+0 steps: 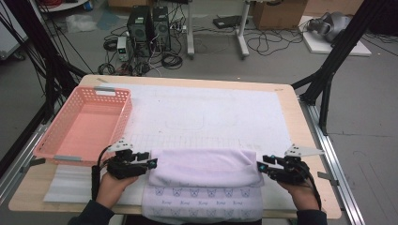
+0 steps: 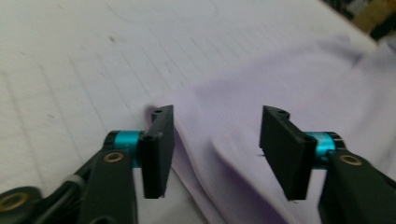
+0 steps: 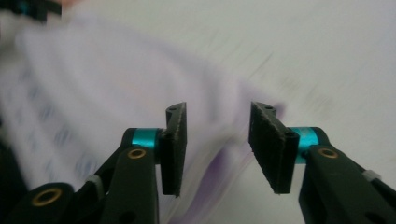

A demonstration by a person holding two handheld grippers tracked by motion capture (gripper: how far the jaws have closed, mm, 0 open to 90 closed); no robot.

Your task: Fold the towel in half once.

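Lilac folded towel (image 1: 204, 180) lies lengthwise across the table's near edge, seemingly flat.

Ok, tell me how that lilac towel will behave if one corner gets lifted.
The lilac towel is probably floppy: it lies folded over itself with soft creases and hangs over the table front edge. Lifted by one corner, it would likely sag and unfold. It looks light, so it may drag across the white mat.

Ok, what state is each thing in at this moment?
Towel: folded over once, front edge hanging off the table.
Basket: upright, nothing inside.
Left tool: open, at the towel's left edge, pads not pressing.
Right tool: open, at the towel's right edge, pads not pressing.
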